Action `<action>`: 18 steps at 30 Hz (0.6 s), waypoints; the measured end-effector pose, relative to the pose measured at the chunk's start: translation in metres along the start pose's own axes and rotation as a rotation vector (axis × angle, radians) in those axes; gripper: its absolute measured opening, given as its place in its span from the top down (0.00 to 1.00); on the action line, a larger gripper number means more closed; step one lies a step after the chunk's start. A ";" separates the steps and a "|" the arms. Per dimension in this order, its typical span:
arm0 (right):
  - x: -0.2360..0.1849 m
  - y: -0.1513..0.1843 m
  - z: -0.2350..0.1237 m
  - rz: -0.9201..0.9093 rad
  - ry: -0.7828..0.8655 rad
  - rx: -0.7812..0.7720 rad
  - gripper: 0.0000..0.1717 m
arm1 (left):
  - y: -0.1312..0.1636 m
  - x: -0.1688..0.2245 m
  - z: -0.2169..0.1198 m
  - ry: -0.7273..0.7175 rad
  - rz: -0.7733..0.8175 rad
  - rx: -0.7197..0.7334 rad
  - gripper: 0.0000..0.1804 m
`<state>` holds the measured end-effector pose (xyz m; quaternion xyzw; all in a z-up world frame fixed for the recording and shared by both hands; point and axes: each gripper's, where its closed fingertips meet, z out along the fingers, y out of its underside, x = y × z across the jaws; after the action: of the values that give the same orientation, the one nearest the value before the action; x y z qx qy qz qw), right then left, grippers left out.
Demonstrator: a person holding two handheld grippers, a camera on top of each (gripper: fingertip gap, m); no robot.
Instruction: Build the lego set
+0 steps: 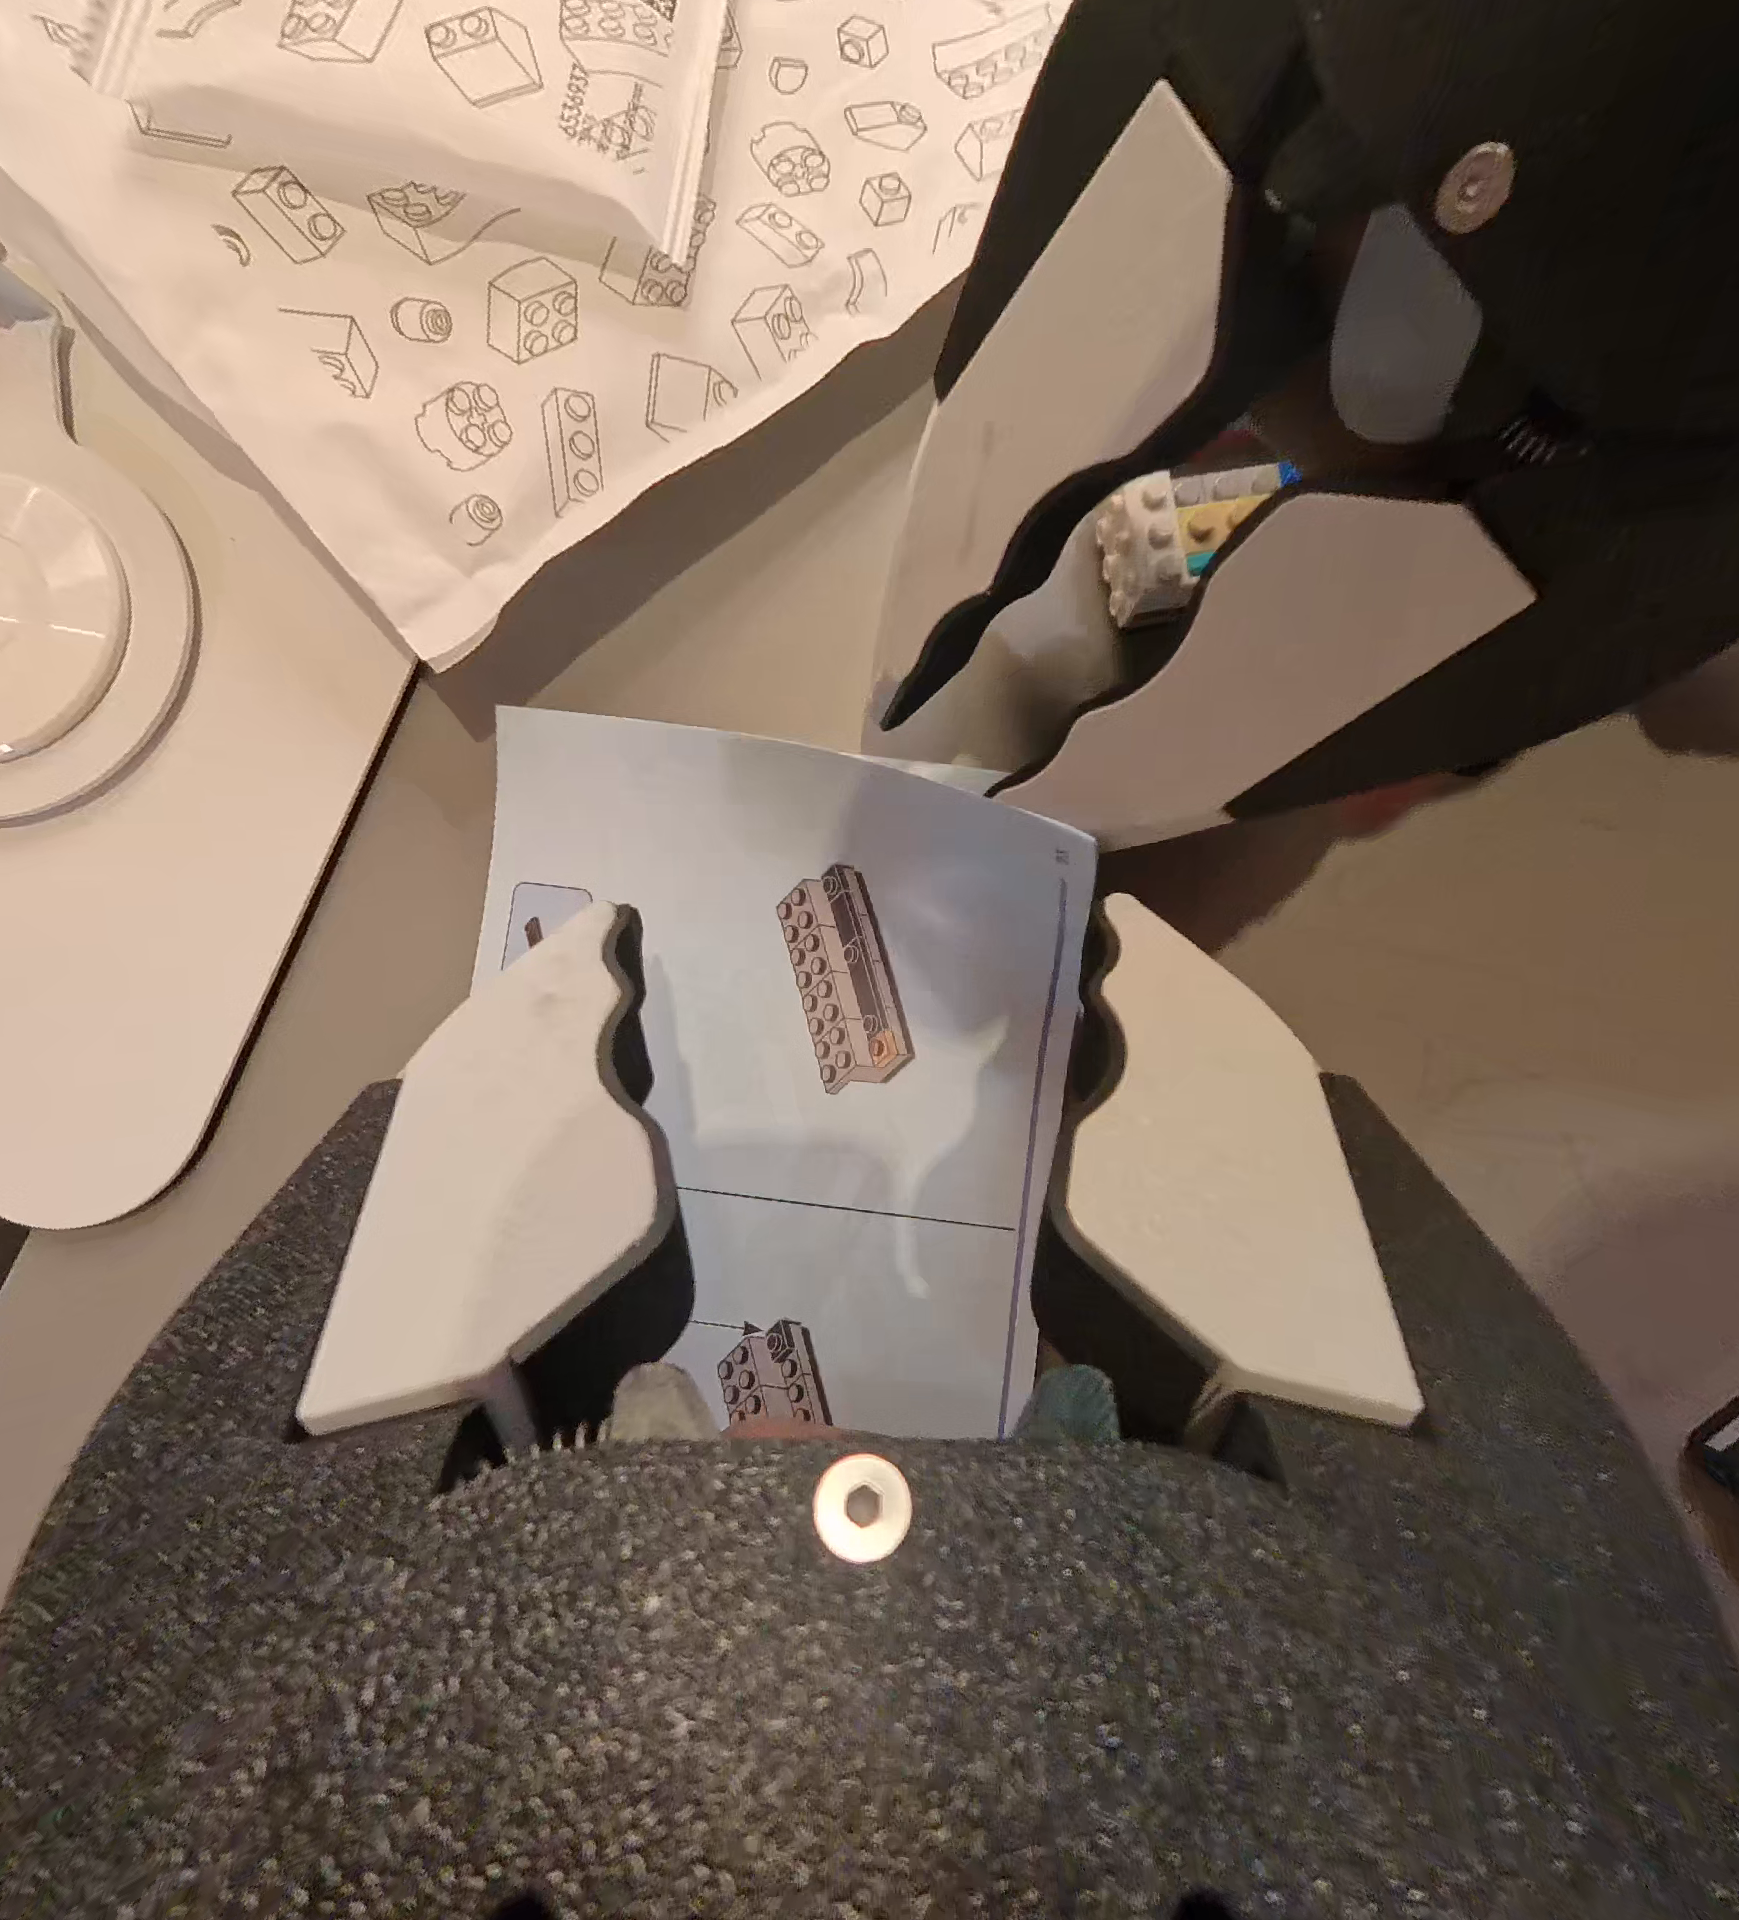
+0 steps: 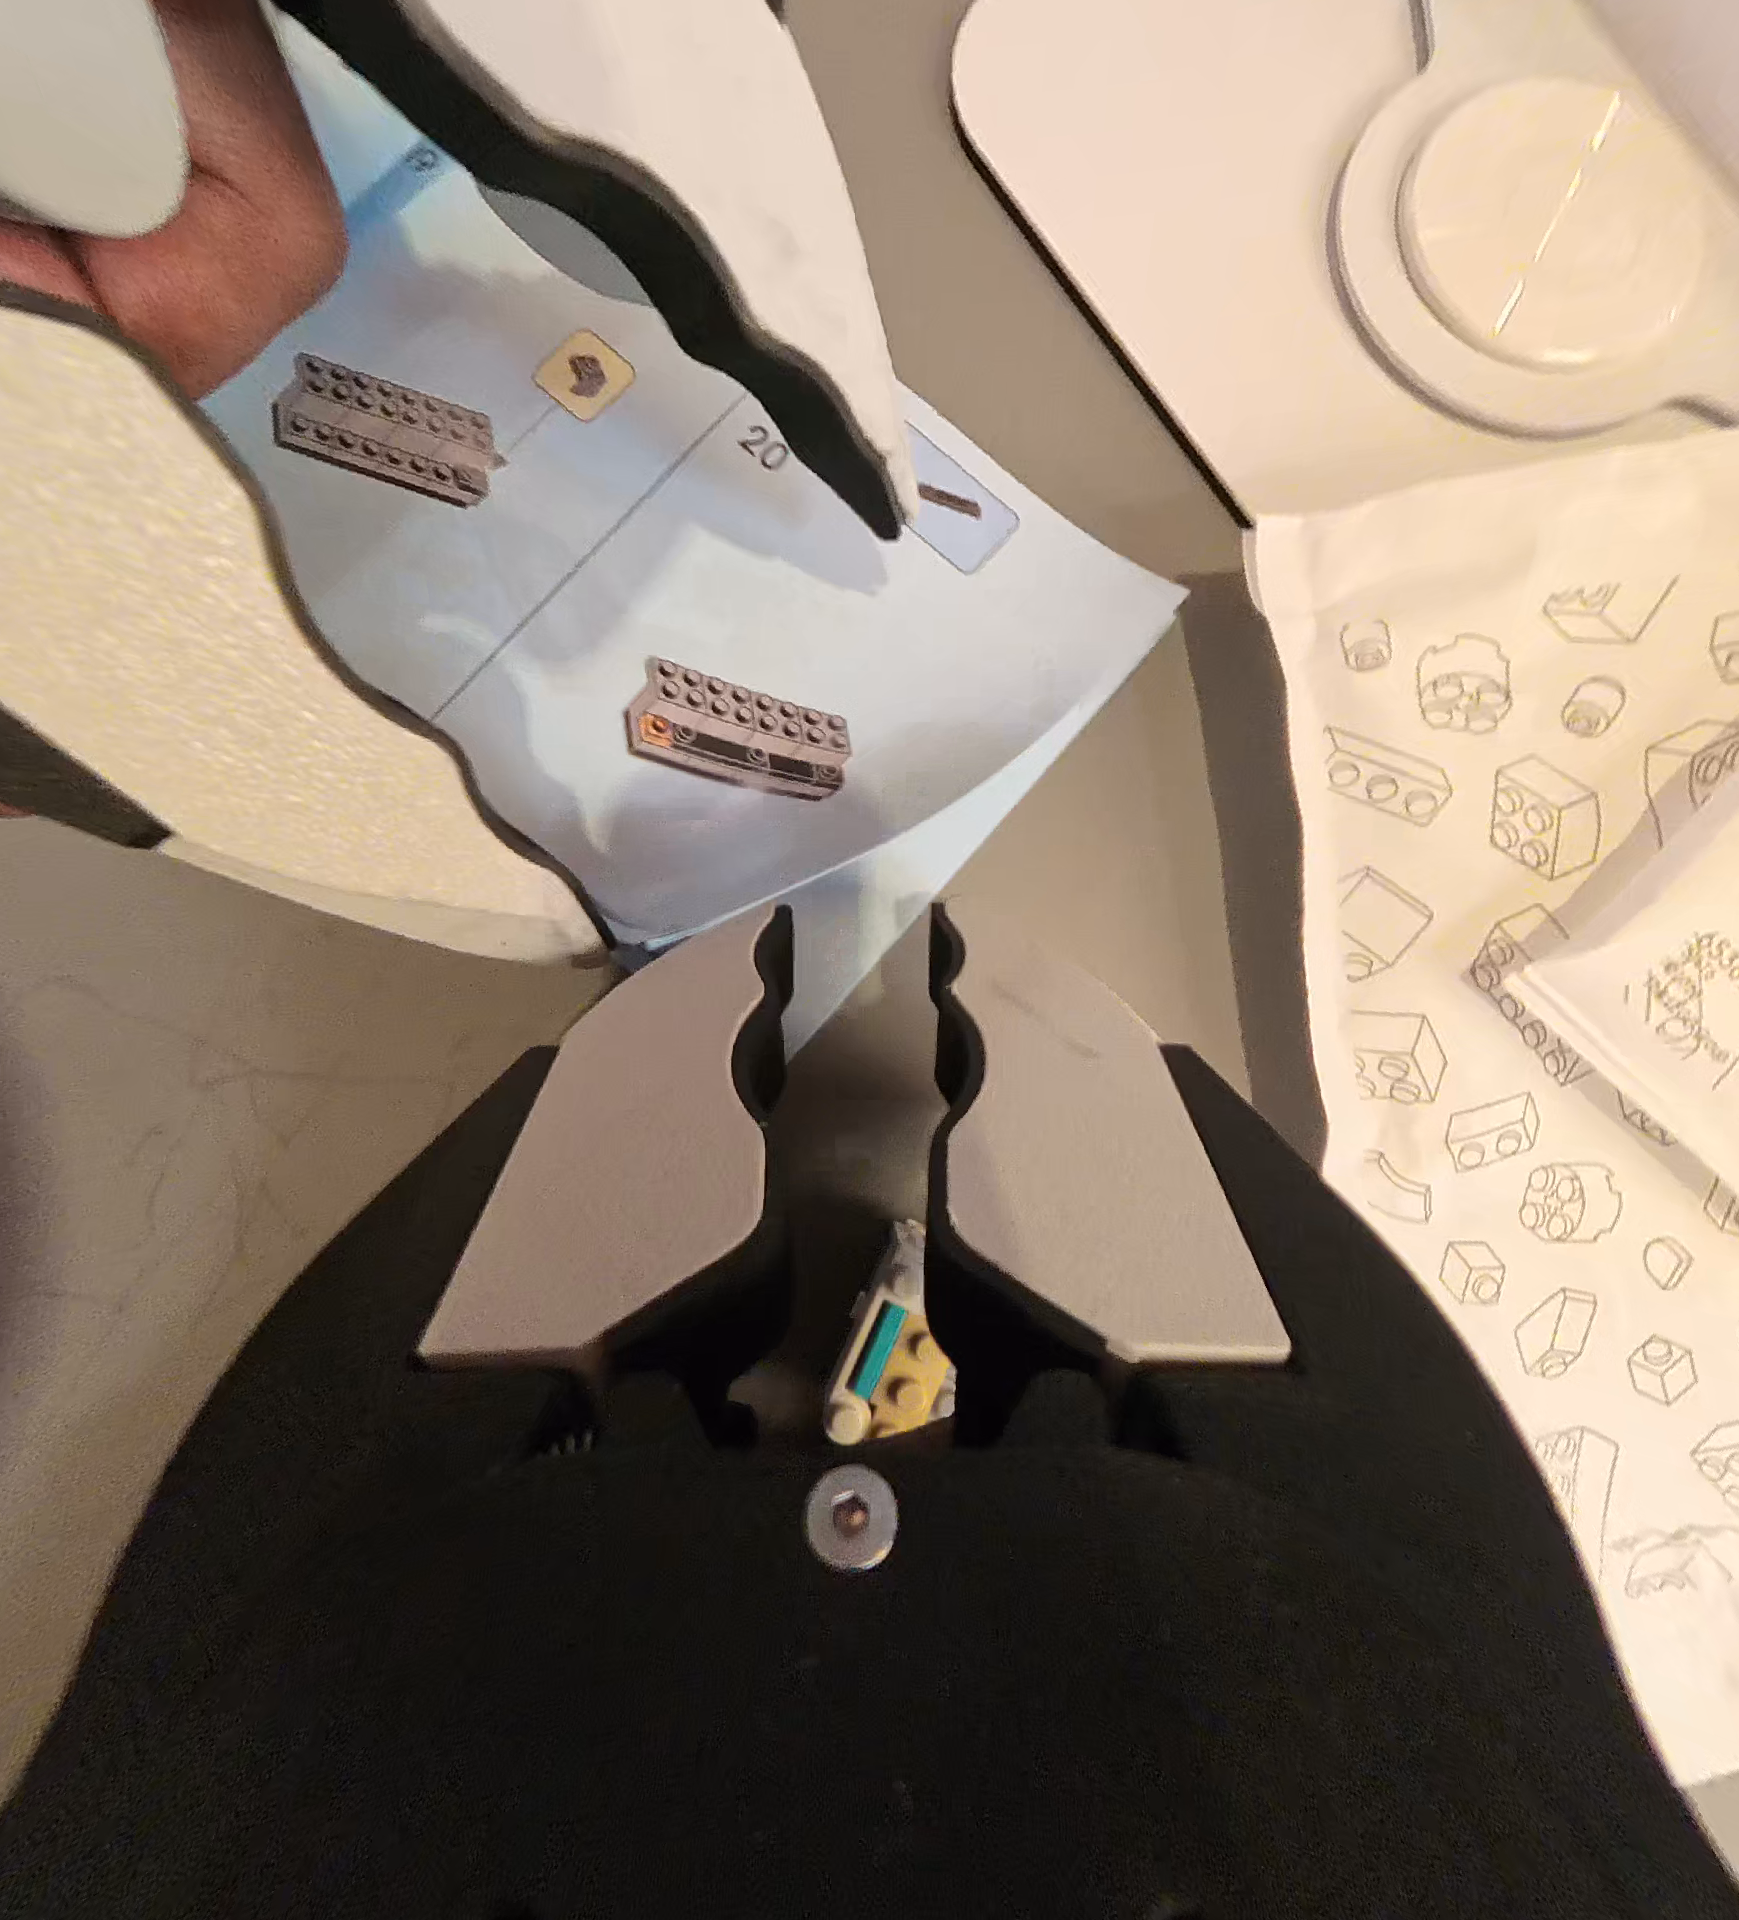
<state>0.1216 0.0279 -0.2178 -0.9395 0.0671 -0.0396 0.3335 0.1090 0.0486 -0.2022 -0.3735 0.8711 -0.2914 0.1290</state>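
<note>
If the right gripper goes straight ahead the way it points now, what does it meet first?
Probably the curled edge of the pale blue instruction sheet, which lies just past the right gripper; depth is unclear, so it might pass above it.

Warm, dim indoor light. Soft shadows under tongs on the surface. Glare on booklet page. Fisheye warp at edges; motion blur in right wrist view.

Black bodies, pale scalloped jaws, silver screws
</note>
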 end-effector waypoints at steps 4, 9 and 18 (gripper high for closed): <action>-0.003 -0.006 -0.001 -0.015 -0.013 0.040 0.85 | -0.001 -0.001 -0.006 0.014 -0.018 0.025 0.55; -0.007 -0.011 -0.001 -0.027 -0.028 0.069 0.85 | -0.008 0.000 -0.018 0.067 -0.069 0.104 0.55; -0.011 -0.019 -0.002 -0.054 -0.029 0.107 0.85 | -0.029 -0.008 -0.026 0.153 -0.317 0.251 0.55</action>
<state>0.1119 0.0431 -0.2050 -0.9223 0.0347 -0.0385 0.3830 0.1201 0.0494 -0.1640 -0.4638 0.7656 -0.4416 0.0607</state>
